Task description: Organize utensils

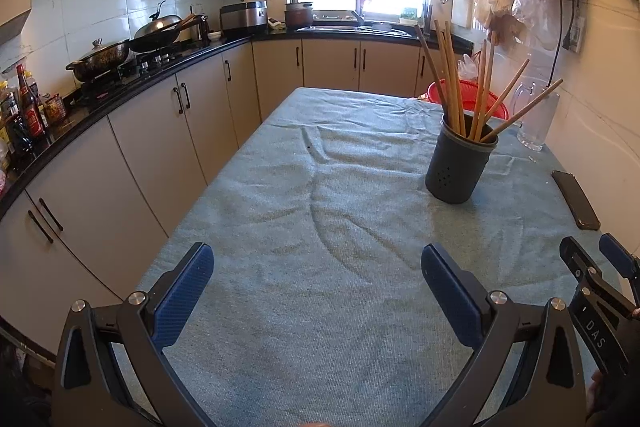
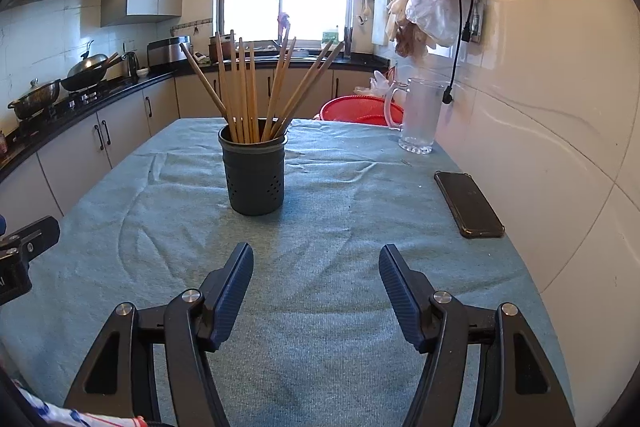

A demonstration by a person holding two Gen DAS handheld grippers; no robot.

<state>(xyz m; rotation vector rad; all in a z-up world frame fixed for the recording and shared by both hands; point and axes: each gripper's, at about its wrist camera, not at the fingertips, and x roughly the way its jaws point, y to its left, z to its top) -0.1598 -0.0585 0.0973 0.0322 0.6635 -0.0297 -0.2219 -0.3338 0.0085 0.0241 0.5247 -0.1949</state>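
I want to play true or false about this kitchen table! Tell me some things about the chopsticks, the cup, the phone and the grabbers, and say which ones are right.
1. The chopsticks stand in the dark cup. True.
2. The cup lies tipped over. False: it stands upright on the cloth.
3. The phone lies flat on the cloth near the wall. True.
4. The right gripper holds a chopstick. False: its jaws are open with nothing between them.
5. The left gripper is open and empty. True.
6. The glass mug is in front of the phone, closest to us. False: it stands farther back, beyond the phone.
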